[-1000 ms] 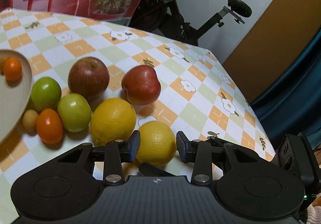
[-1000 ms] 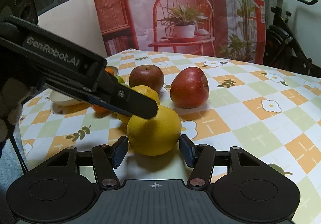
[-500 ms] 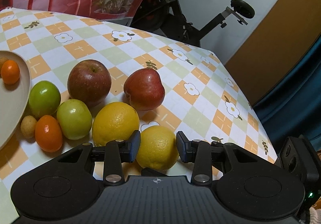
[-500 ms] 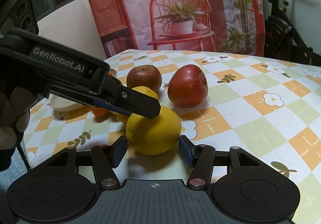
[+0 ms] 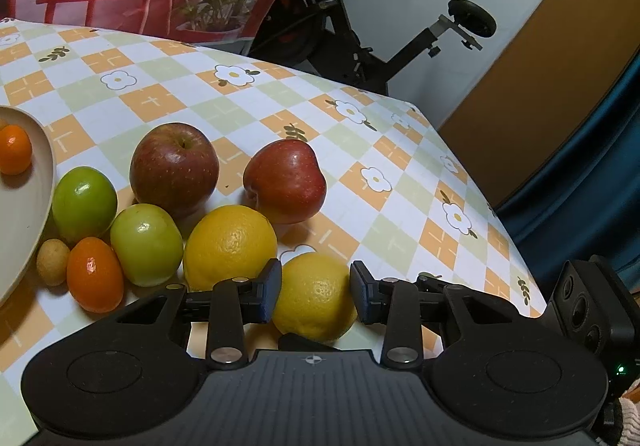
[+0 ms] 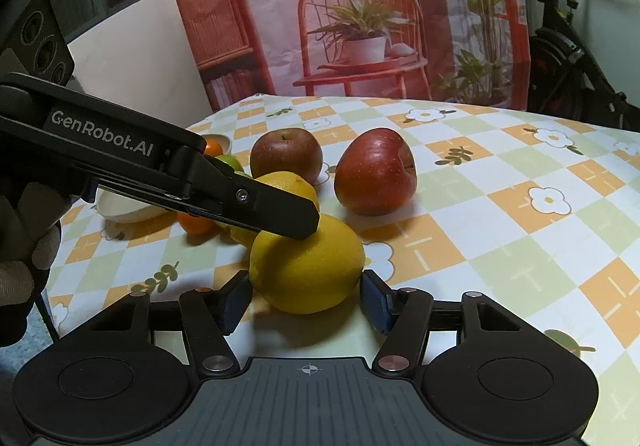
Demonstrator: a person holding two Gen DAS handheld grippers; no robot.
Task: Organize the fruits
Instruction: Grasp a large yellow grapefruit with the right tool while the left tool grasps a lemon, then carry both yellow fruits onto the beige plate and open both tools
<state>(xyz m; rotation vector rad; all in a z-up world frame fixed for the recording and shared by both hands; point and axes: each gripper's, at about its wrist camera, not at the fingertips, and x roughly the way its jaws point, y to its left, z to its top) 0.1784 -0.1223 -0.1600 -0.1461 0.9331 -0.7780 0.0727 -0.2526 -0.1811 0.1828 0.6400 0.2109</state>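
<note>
Lemon (image 5: pixel 314 296) between left claw (image 5: pixel 315 290) pads

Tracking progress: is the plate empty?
Not empty: a small orange lies in the plate; most of the plate is out of view.

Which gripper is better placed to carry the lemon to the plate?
Left: the left gripper, just closing, pinches the lemon, with the plate on its side; the right gripper has just opened, pads clear.
</note>
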